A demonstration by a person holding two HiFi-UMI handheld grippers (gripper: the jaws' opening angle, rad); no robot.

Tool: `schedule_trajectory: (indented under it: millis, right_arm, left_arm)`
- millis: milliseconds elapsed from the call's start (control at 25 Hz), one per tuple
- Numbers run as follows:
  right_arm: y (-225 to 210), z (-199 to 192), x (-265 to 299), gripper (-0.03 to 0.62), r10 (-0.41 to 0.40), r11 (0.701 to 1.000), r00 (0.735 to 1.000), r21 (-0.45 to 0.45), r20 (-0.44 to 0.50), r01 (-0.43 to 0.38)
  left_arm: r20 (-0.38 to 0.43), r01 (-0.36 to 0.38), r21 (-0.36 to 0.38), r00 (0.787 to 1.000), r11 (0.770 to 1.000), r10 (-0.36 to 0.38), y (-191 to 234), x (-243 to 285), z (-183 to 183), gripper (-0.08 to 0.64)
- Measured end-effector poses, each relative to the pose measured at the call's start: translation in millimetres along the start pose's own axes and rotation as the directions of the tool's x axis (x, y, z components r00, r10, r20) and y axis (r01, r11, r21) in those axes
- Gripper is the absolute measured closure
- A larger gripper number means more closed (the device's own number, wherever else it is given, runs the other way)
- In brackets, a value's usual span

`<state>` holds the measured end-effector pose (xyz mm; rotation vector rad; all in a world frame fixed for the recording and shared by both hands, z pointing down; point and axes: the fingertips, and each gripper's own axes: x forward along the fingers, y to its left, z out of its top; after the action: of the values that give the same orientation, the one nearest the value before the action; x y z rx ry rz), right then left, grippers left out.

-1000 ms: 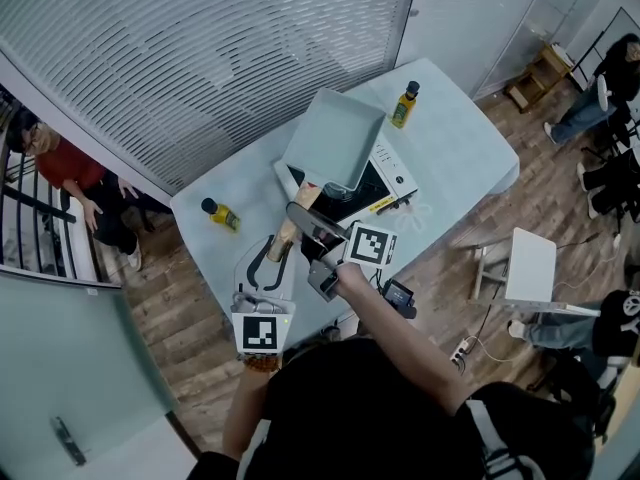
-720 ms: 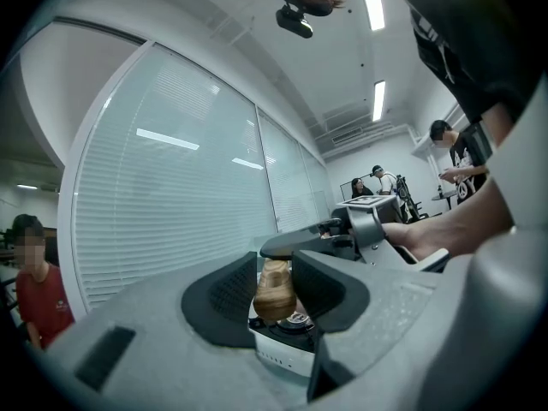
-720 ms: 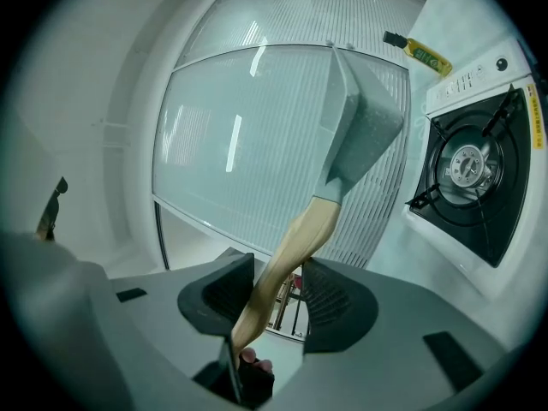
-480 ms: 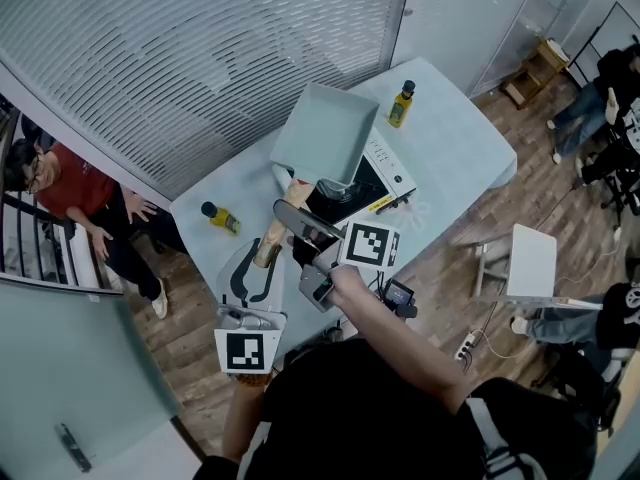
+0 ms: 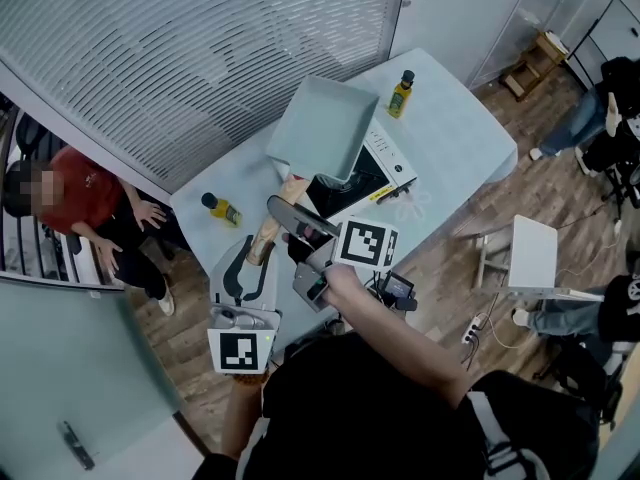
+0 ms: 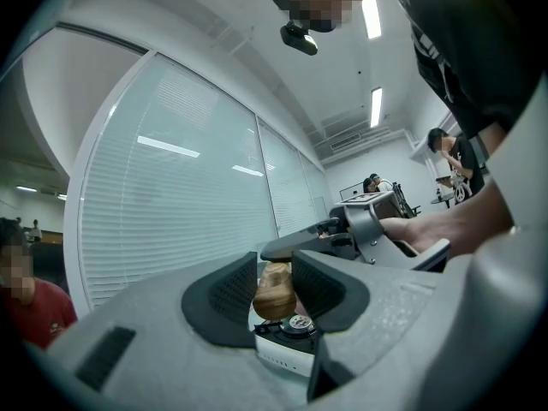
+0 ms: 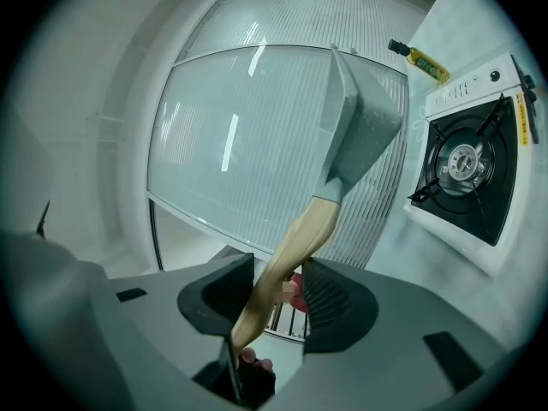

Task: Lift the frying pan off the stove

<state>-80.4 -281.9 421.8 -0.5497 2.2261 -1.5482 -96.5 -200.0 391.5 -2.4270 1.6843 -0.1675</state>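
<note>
Nearest, clamped on the wooden handle (image 7: pixel 300 234): left gripper (image 6: pixel 276 282) fingers at its butt, right gripper (image 7: pixel 278 291) fingers ahead, both pointing level. Beyond, holding the square frying pan (image 5: pixel 320 128) tilted, clear of the gas stove (image 5: pixel 388 164); near oil bottle (image 5: pixel 222 211) left, far oil bottle (image 5: pixel 402 93) on the worktop (image 5: pixel 455 153).

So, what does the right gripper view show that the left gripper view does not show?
Only the right gripper view: the square body of the frying pan, up in the air, and an oil bottle. Only the left gripper view: the right gripper seen from the side, with the hand that holds it. Both: the wooden handle gripped between that gripper's own jaws.
</note>
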Motion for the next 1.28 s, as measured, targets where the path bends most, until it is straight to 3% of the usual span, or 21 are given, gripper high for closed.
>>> schedule_trajectory:
  millis: [480,760,1000,1160,1280]
  right_arm:
    - [17.9,4.3,-2.4,0.428,0.03,0.999,1.0,-0.024,-0.004,-0.03]
    - [21.4,4.2,-3.5,0.425,0.026,1.0,1.0,0.01,0.008,-0.026]
    - [25.2,8.8,-2.9,0.425,0.052,0.997,0.999,-0.06,0.001,-0.052]
    - [24.0,6.3,-3.8,0.423,0.033,0.999,0.999,-0.007,0.009,-0.033]
    - [24.2,6.0,-3.7,0.422,0.033,0.999,0.999,-0.019,0.006,-0.033]
  left_arm:
    - [0.036,-0.01,0.008,0.999,1.0,0.009,-0.7,-3.9,17.8,0.422]
    - [0.045,-0.01,0.009,0.999,1.0,0.01,-0.1,-4.9,23.0,0.422]
    - [0.043,-0.015,0.005,0.999,1.0,0.015,-0.5,-5.0,23.7,0.422]
    - [0.06,-0.013,0.013,0.998,1.0,0.013,-0.1,-4.6,27.3,0.422]
    - [0.053,-0.008,0.015,0.999,1.0,0.007,-0.4,-5.0,25.3,0.422]
